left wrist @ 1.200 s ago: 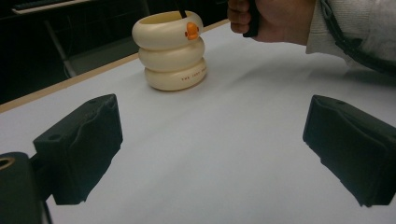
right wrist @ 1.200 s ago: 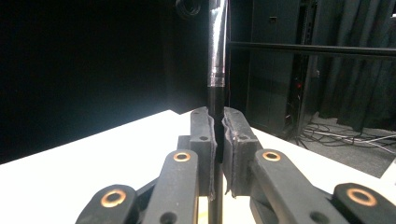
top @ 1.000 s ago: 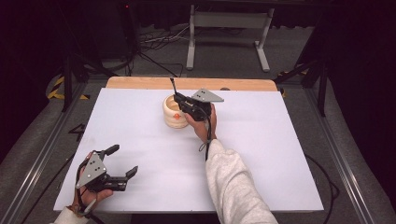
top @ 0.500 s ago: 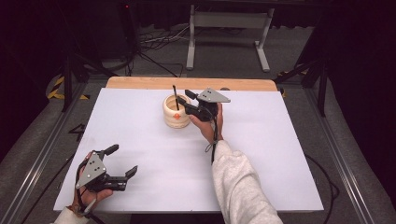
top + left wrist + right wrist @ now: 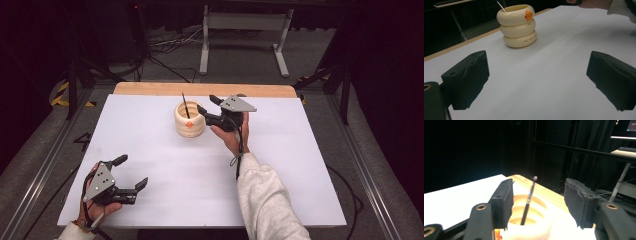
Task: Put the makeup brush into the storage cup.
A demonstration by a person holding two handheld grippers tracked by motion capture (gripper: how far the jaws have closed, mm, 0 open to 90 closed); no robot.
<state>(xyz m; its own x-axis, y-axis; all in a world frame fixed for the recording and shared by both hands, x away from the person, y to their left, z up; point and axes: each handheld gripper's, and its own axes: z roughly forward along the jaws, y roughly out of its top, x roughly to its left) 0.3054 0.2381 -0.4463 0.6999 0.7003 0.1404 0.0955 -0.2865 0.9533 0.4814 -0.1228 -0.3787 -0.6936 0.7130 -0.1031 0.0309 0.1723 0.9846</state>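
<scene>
White table (image 5: 165, 150), cream ringed holder (image 5: 189, 120) with black brush (image 5: 185, 105) inside

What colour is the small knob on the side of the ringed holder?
Orange, on the cream holder; the knob shows best in the left gripper view.

Cream holder (image 5: 189, 120) with pen (image 5: 185, 105) just beside right claw (image 5: 206, 107), bare table (image 5: 150, 145) around

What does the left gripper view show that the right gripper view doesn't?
The left gripper view shows the cream ringed holder from outside: three stacked rings, an orange knob near the rim, small print at the base. The right gripper view looks down inside it, with the dark stick leaning in the hollow between the open right tongs. Both show holder, stick and white table.
</scene>
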